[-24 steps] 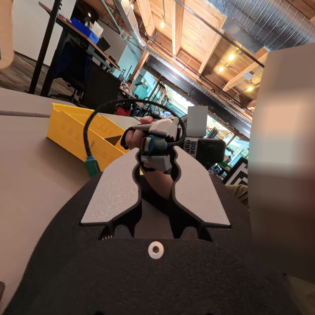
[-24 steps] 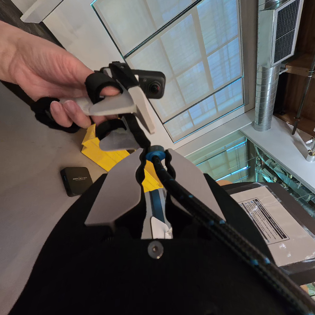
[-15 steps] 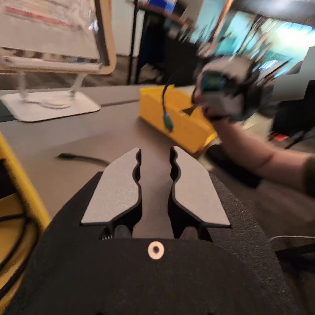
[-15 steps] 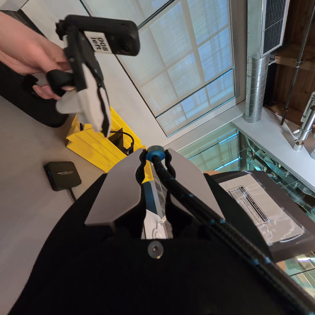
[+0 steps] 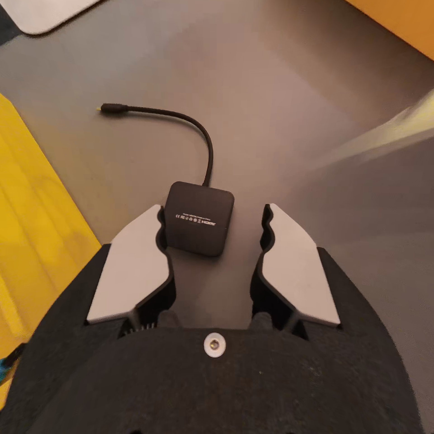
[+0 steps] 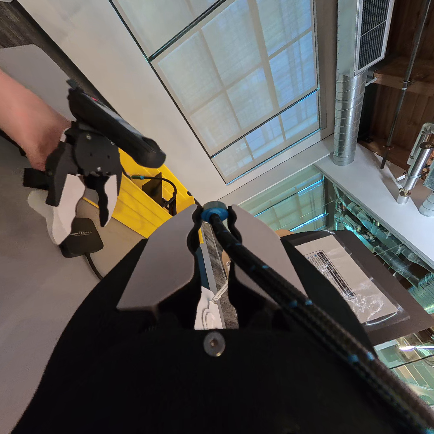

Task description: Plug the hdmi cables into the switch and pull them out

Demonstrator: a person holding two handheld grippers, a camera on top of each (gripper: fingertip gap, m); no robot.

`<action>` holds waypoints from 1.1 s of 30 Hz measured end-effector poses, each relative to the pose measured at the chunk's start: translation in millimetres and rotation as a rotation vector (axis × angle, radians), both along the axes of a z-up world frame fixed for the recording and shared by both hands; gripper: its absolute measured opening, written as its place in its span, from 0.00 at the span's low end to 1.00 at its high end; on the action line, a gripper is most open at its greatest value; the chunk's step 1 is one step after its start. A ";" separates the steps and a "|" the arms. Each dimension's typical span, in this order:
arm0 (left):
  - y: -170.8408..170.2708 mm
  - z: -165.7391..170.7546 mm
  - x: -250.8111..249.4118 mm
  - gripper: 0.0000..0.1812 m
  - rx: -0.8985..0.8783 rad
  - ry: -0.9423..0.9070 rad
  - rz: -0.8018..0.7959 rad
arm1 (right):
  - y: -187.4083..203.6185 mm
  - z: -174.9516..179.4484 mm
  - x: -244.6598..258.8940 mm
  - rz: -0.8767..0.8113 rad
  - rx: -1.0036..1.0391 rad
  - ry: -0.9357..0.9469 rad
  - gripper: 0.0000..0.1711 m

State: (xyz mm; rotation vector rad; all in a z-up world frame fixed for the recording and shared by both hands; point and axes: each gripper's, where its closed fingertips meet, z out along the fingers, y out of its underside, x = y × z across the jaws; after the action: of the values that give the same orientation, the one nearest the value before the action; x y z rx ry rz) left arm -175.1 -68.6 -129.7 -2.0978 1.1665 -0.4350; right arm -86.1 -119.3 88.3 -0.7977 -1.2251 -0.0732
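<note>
The black square switch lies flat on the grey table, and its short black lead curves away to the far left. My left gripper is open and points down over the switch. Its left finger is against the switch's left edge and its right finger stands clear. In the right wrist view the left gripper hovers over the switch. My right gripper is shut on the blue-collared plug of a black braided HDMI cable, held in the air.
A yellow bin sits close on the left of the switch, and another yellow bin behind it holds a green-tipped cable. A white stand base is at the far left. A black board with a label sheet is at the right. The white stand base is about 35 cm from my left fingertips and 45 cm from my right.
My left gripper has swung away from the right gripper, down over the switch, and has opened wider. My right gripper has kept hold of the cable plug.
</note>
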 end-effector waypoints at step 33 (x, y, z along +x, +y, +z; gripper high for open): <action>-64.2 -10.6 40.1 0.33 -0.818 -0.061 0.065 | -12.2 24.8 15.2 -0.013 0.051 0.016 0.13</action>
State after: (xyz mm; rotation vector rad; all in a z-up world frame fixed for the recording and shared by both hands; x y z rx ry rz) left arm -135.1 -132.8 -140.3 -2.7613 0.9639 -1.0759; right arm -70.8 -131.5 113.1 -0.7606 -1.1983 -0.1075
